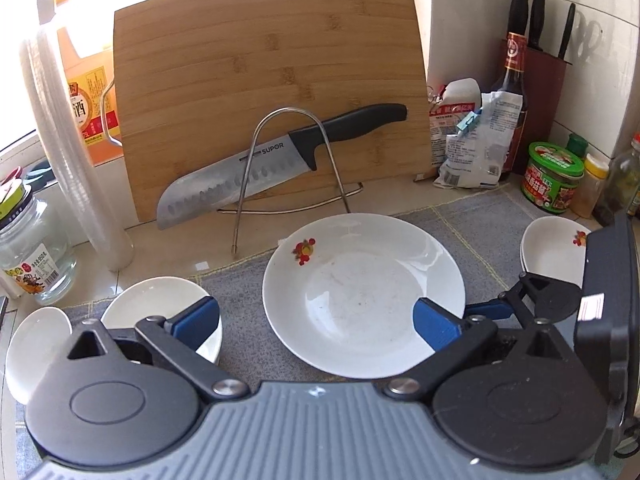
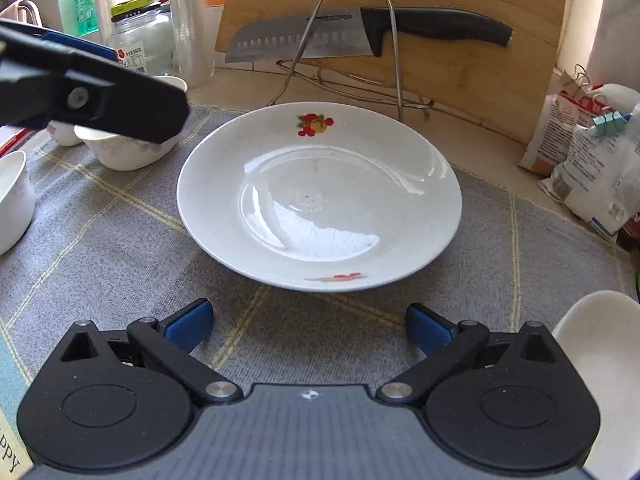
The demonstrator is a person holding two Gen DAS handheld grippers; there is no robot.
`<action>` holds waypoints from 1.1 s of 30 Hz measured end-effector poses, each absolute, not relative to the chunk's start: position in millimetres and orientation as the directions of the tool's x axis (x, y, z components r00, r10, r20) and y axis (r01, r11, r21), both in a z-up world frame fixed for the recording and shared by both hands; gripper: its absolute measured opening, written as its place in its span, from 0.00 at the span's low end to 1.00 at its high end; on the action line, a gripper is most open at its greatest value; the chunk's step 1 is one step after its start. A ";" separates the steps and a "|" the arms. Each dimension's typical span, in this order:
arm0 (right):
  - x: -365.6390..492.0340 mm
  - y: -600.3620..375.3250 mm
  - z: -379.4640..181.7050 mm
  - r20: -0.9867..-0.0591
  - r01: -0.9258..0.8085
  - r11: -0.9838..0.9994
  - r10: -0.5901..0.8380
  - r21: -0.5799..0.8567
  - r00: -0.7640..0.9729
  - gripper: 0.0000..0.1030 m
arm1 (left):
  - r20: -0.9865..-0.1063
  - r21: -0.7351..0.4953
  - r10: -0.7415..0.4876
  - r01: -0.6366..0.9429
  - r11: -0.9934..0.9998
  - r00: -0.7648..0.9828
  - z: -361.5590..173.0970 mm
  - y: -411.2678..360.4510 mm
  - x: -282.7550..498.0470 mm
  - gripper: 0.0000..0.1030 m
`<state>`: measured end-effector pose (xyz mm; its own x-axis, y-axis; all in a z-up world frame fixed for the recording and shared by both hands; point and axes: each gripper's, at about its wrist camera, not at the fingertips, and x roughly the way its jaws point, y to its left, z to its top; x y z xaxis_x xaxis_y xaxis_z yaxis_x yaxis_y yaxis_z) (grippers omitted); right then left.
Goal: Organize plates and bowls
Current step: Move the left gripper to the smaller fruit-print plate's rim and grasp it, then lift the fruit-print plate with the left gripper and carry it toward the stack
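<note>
Home kitchen counter, seen from my fingers. Bamboo cutting board [image 1: 268, 92] leans on tiled wall behind wire rack [image 1: 288, 168]; SUPOR santoku knife [image 1: 280, 160] rests across rack. Knife block [image 1: 540, 56] in corner, dark sauce bottle [image 1: 512, 92] beside it. Green-lidded sauce jar [image 1: 552, 176], clipped seasoning bags [image 1: 472, 140], orange cooking-wine jug [image 1: 86, 96], glass jar [image 1: 32, 256] line counter edge. Grey checked cloth mat [image 2: 120, 248] under white flower-print plate [image 2: 320, 196] and white bowls [image 1: 160, 304]. Daylight from window at left.
</note>
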<state>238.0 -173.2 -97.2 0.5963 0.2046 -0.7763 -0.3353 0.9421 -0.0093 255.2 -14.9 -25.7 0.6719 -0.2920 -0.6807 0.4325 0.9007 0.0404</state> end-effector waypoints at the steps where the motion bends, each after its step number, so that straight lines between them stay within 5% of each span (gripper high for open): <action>1: 239.8 -172.9 -97.6 -0.772 -0.336 0.942 0.206 -0.010 0.601 1.00 | -0.688 0.042 -0.295 0.441 0.896 0.663 -25.7 -16.8 261.6 0.99; 19: 235.0 -173.2 -101.4 -0.729 -0.305 0.952 0.202 -0.009 0.654 1.00 | -0.845 -0.061 -0.382 0.641 0.765 0.375 -67.0 -59.1 390.8 0.97; 33: 252.1 -172.5 -99.6 -0.729 -0.322 0.947 0.215 -0.009 0.650 1.00 | -0.886 -0.157 -0.405 0.676 0.720 0.225 -93.9 -59.5 424.9 0.77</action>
<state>252.1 -172.5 -99.6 0.6505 0.2146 -0.7286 -0.3220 0.9467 -0.0087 424.9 -59.5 -93.9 0.2251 -0.4047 -0.8863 0.6761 0.7199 -0.1570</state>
